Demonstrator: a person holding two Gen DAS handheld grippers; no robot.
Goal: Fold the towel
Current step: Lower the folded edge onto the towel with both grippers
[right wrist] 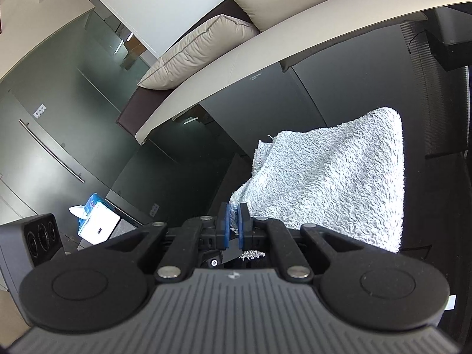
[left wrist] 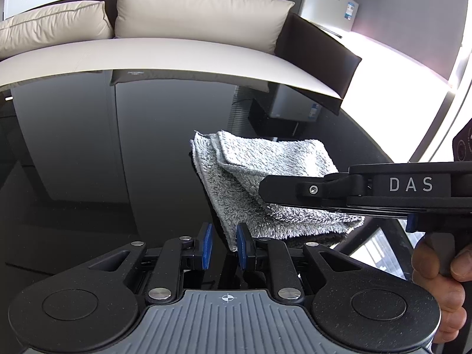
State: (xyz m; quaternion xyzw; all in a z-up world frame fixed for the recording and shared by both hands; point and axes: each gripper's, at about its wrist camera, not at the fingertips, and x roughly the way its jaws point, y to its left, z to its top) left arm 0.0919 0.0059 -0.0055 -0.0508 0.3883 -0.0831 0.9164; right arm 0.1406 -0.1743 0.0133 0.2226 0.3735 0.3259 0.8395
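A grey fluffy towel (left wrist: 265, 183) lies folded in layers on the glossy black table (left wrist: 88, 162). My left gripper (left wrist: 224, 246) is open and empty, its blue pads just at the towel's near corner. My right gripper (right wrist: 233, 228) is shut on the towel (right wrist: 330, 183), pinching a fold of its near edge between the blue pads. In the left wrist view the right gripper (left wrist: 267, 190) reaches in from the right over the towel, held by a hand (left wrist: 436, 268).
A beige sofa with cushions (left wrist: 191, 14) runs behind the table. A silver box appliance (left wrist: 327, 6) stands at the back right. In the right wrist view a white box with blue packaging (right wrist: 97, 221) and a dark speaker (right wrist: 41, 236) sit low on the left.
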